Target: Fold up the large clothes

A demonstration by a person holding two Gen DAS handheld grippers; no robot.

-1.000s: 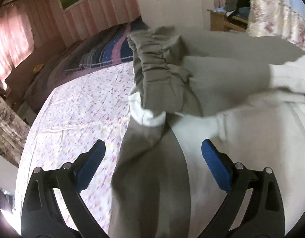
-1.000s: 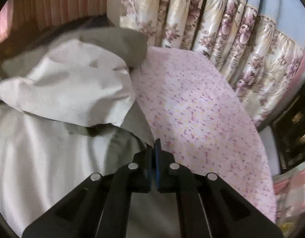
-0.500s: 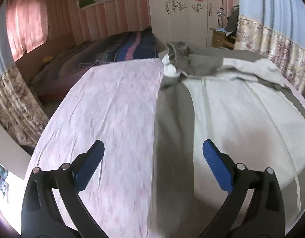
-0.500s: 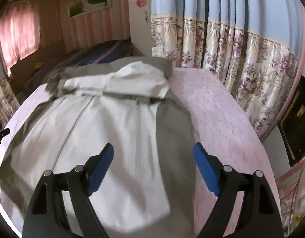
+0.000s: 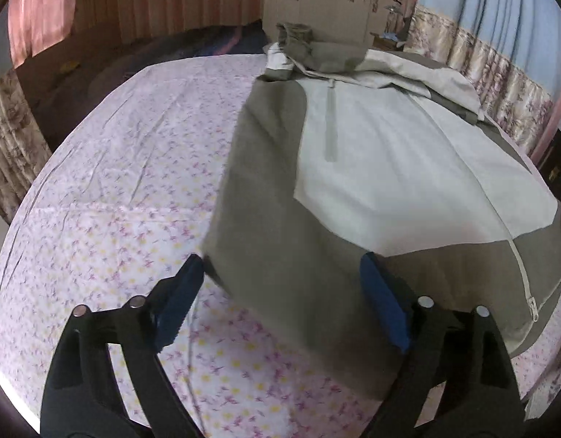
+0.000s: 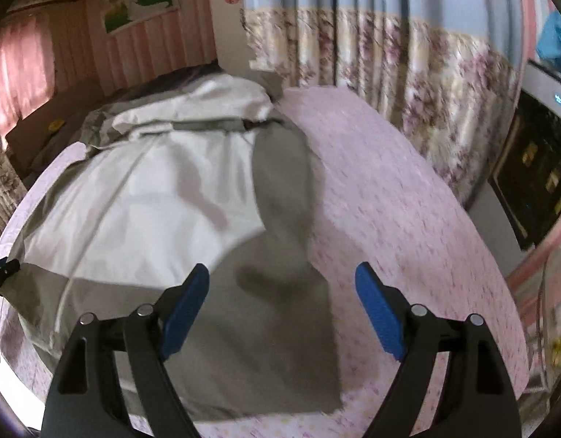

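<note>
A large grey and white jacket (image 5: 353,168) lies spread on the flowered pink sheet (image 5: 116,182), its hood and folded sleeves at the far end. My left gripper (image 5: 280,292) hovers over the jacket's near left hem corner, blue pads apart and closing, the cloth under them but not pinched. In the right wrist view the same jacket (image 6: 163,197) fills the left half. My right gripper (image 6: 280,299) stands open above the grey near right hem, gripping nothing. The other gripper's tip (image 6: 3,268) shows at the left edge.
The sheet covers a table or bed whose bare part (image 6: 390,200) runs right of the jacket. Floral curtains (image 6: 408,84) hang behind. A white wardrobe (image 5: 331,3) and a dark bed (image 5: 134,58) stand beyond the far edge. A dark cabinet (image 6: 536,168) is at right.
Both grippers pulled back from the jacket's far end to its near hem. The right gripper, shut a second ago, opened wide. The sleeves now lie folded near the hood.
</note>
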